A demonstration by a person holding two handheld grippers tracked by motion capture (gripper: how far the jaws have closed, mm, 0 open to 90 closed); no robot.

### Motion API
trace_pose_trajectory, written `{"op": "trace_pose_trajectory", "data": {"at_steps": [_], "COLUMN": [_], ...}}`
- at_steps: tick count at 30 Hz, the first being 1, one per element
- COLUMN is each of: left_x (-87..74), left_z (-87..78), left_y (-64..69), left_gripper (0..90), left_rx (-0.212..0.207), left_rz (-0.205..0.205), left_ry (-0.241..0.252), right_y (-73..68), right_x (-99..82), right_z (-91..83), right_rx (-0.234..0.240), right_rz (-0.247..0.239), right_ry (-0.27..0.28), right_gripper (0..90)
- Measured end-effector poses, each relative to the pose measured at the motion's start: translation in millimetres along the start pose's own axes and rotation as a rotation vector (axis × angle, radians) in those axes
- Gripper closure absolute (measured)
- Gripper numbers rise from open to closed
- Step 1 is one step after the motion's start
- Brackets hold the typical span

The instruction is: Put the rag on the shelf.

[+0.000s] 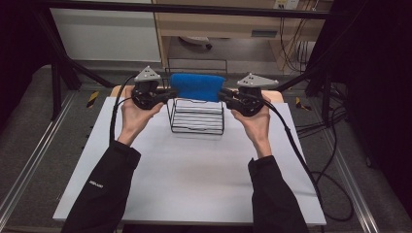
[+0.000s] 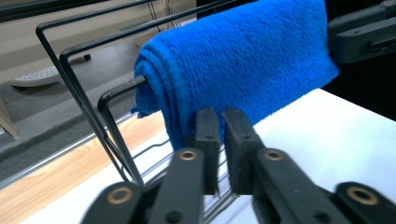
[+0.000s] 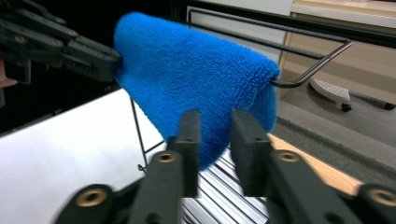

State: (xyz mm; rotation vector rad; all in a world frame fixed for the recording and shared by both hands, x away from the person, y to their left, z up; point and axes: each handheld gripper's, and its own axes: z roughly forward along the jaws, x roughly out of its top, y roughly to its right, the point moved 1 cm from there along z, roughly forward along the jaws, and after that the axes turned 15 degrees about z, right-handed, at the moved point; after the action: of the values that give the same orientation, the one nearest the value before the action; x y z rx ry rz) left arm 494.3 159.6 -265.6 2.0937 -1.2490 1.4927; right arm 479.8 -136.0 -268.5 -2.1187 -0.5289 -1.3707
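A folded blue towel (image 1: 197, 86) hangs over the top bar of a black wire rack (image 1: 197, 121) at the far middle of the white table (image 1: 194, 174). My left gripper (image 1: 171, 93) is at the towel's left end and my right gripper (image 1: 222, 95) at its right end, each in a hand. In the left gripper view the towel (image 2: 243, 60) lies just beyond the left gripper (image 2: 223, 116), whose jaws stand a narrow slit apart with nothing between them. In the right gripper view the jaws of the right gripper (image 3: 215, 114) stand apart around the towel's (image 3: 196, 70) lower corner, pads not pressing.
The rack's wire loops (image 2: 74, 84) rise beside the towel, and its bar (image 3: 308, 74) runs through the fold. A wooden strip (image 1: 277, 95) edges the table's far side. Cables (image 1: 296, 145) trail off the right. Dark frame posts (image 1: 56, 82) stand at both far corners.
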Motion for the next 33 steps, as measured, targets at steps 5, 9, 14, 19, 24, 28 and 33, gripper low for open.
{"op": "trace_pose_trajectory", "data": {"at_steps": [5,9,14,19,24,28,33], "left_x": [-9.4,-22.2,-44.1,-71.2,-97.8,-118.0,-139.0], "left_z": [-12.0,-21.8,-29.9,-34.3,-37.2,-38.5,-41.3], "left_y": [2.0,4.6,10.0,17.8,24.8,30.5,39.1], "left_gripper": [65.6,52.3,39.7,29.4,20.8,15.5,12.8], "left_rx": [0.005,0.006,0.019,0.018,0.022,0.03,0.021], "left_rz": [-0.016,-0.026,-0.025,-0.036,-0.052,-0.065,-0.075], "left_ry": [-0.026,-0.044,-0.075,-0.099,-0.118,-0.129,-0.136], "right_y": [-3.6,-2.7,2.5,11.2,19.4,24.9,31.3], "right_x": [1.6,-2.1,-14.7,-33.3,-54.9,-70.0,-92.0], "right_z": [-17.2,-28.3,-38.0,-44.2,-48.9,-52.7,-57.1], "right_rx": [-0.004,0.009,-0.018,-0.028,-0.04,-0.04,-0.046], "right_rz": [0.001,0.049,0.054,0.077,0.087,0.104,0.128], "right_ry": [-0.002,-0.006,-0.032,-0.053,-0.059,-0.081,-0.116], "right_gripper": [54.9,36.9,22.1,12.7,7.6,4.8,2.4]}}
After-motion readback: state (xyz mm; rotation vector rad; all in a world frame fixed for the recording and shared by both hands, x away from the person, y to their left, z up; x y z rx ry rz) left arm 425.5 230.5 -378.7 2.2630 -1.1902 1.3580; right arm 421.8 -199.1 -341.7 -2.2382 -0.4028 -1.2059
